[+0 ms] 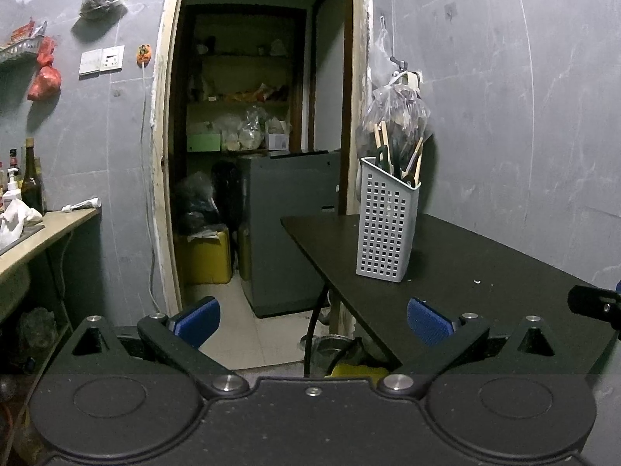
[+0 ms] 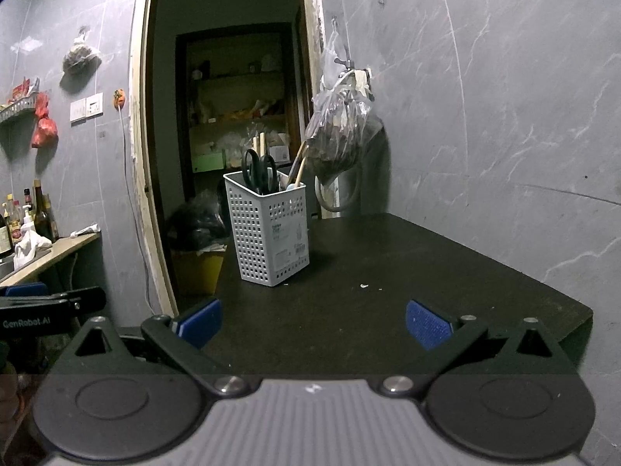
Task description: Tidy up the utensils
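I am looking at the utensil caddy (image 2: pixel 269 233), a pale perforated plastic bin standing upright near the far left corner of the dark counter (image 2: pixel 388 291), and it is holding black-handled scissors (image 2: pixel 258 171) and a few wooden sticks (image 2: pixel 299 165) that are leaning against its rim. I am judging the bin light and a bit flexible, likely to skid or tip if pushed high, so I am favouring a low hold on a wall, or picking single pieces by their stiff upper ends. The scissors are looking slippery and heavier. The right claw (image 2: pixel 312 322) is hovering spread apart and empty; the left claw (image 1: pixel 312 320) is likewise spread, empty, off the counter's edge. A plastic bag (image 2: pixel 341 136) is hanging on the wall behind.
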`<move>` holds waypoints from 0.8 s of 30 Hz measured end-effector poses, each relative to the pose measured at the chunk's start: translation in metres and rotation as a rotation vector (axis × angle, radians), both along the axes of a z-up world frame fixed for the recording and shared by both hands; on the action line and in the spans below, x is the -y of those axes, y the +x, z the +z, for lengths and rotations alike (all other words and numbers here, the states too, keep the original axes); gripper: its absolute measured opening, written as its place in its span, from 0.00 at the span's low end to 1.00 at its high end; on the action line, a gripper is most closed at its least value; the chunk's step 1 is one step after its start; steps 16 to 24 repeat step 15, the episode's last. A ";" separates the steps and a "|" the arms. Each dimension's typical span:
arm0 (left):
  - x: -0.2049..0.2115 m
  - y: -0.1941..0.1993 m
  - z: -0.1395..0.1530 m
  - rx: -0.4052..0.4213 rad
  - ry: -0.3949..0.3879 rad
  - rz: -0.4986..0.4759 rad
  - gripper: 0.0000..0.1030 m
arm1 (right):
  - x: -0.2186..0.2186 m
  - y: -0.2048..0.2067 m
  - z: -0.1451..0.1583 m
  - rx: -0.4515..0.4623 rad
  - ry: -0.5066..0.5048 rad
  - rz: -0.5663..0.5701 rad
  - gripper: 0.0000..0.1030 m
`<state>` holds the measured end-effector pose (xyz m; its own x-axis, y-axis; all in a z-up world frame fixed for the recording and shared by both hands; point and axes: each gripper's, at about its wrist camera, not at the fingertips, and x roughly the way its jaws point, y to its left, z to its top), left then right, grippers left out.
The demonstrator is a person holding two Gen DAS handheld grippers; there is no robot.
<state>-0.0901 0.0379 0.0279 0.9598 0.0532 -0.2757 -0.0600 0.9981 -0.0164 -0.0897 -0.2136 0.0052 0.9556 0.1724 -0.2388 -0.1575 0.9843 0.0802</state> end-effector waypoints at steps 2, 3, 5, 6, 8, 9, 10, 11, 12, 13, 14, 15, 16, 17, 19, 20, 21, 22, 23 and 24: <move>0.000 0.002 -0.001 -0.005 0.002 -0.001 0.99 | 0.000 0.001 0.000 -0.003 -0.001 -0.001 1.00; 0.000 0.003 -0.001 -0.008 0.003 -0.001 0.99 | 0.000 0.002 0.000 -0.005 -0.001 -0.001 1.00; 0.001 0.006 -0.002 -0.014 0.003 -0.002 0.99 | 0.000 0.003 0.000 -0.010 -0.001 0.000 1.00; 0.001 0.007 -0.002 -0.016 0.004 -0.002 0.99 | 0.000 0.004 0.000 -0.012 -0.002 0.000 1.00; 0.000 0.009 -0.003 -0.024 0.005 -0.002 0.99 | -0.001 0.007 -0.001 -0.018 -0.002 0.001 1.00; 0.000 0.011 -0.004 -0.028 0.005 -0.002 0.99 | 0.000 0.008 -0.001 -0.021 -0.002 0.001 1.00; 0.000 0.012 -0.004 -0.032 0.006 -0.002 0.99 | -0.001 0.010 -0.002 -0.025 -0.002 0.001 1.00; 0.000 0.013 -0.005 -0.035 0.007 -0.002 0.99 | -0.001 0.011 -0.002 -0.028 -0.002 0.001 1.00; 0.000 0.015 -0.006 -0.039 0.007 -0.002 0.99 | -0.001 0.012 -0.003 -0.031 -0.002 0.002 1.00; -0.001 0.017 -0.006 -0.044 0.008 -0.002 0.99 | -0.001 0.014 -0.003 -0.034 -0.001 0.002 1.00; -0.001 0.019 -0.007 -0.048 0.008 -0.001 0.99 | -0.001 0.015 -0.004 -0.037 -0.001 0.001 1.00; -0.001 0.021 -0.007 -0.053 0.008 -0.001 0.99 | -0.001 0.017 -0.005 -0.041 0.000 0.001 1.00; -0.001 0.021 -0.007 -0.053 0.008 -0.001 0.99 | -0.001 0.017 -0.005 -0.041 0.000 0.001 1.00; -0.001 0.021 -0.007 -0.053 0.008 -0.001 0.99 | -0.001 0.017 -0.005 -0.041 0.000 0.001 1.00; -0.001 0.021 -0.007 -0.053 0.008 -0.001 0.99 | -0.001 0.017 -0.005 -0.041 0.000 0.001 1.00; -0.001 0.021 -0.007 -0.053 0.008 -0.001 0.99 | -0.001 0.017 -0.005 -0.041 0.000 0.001 1.00; -0.001 0.021 -0.007 -0.053 0.008 -0.001 0.99 | -0.001 0.017 -0.005 -0.041 0.000 0.001 1.00; -0.001 0.021 -0.007 -0.053 0.008 -0.001 0.99 | -0.001 0.017 -0.005 -0.041 0.000 0.001 1.00; -0.001 0.021 -0.007 -0.053 0.008 -0.001 0.99 | -0.001 0.017 -0.005 -0.041 0.000 0.001 1.00; -0.001 0.021 -0.007 -0.053 0.008 -0.001 0.99 | -0.001 0.017 -0.005 -0.041 0.000 0.001 1.00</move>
